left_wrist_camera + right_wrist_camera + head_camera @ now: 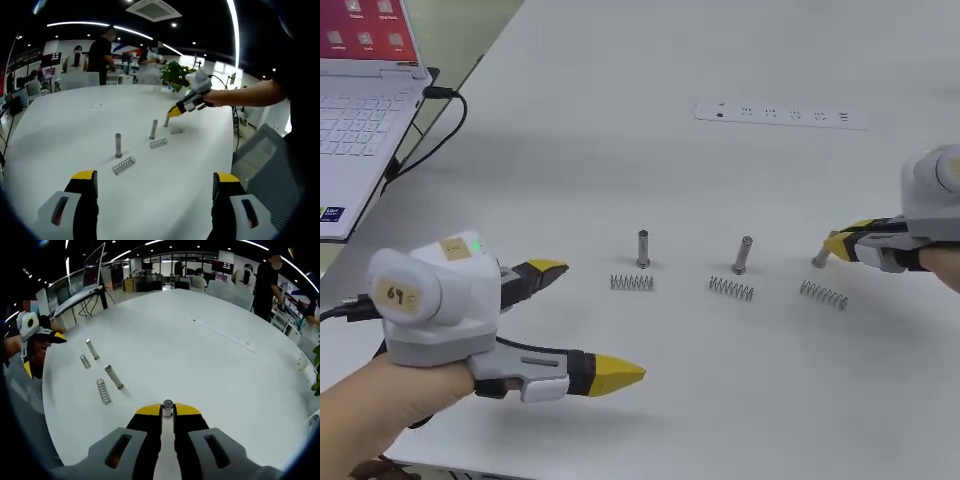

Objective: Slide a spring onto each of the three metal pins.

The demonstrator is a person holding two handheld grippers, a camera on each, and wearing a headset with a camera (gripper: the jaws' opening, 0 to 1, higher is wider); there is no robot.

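White surface in an open office. Right tool is clamped on the rightmost metal pin. Left tool hovers, jaws wide apart. Middle pin and left pin stand upright. Left spring, middle spring and right spring lie flat, one just before each pin.

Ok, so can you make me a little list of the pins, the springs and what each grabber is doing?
table: white
pins: left pin and middle pin standing free; right pin gripped
springs: left spring, middle spring, right spring, all lying flat, none on a pin
left gripper: open, empty
right gripper: shut on right pin
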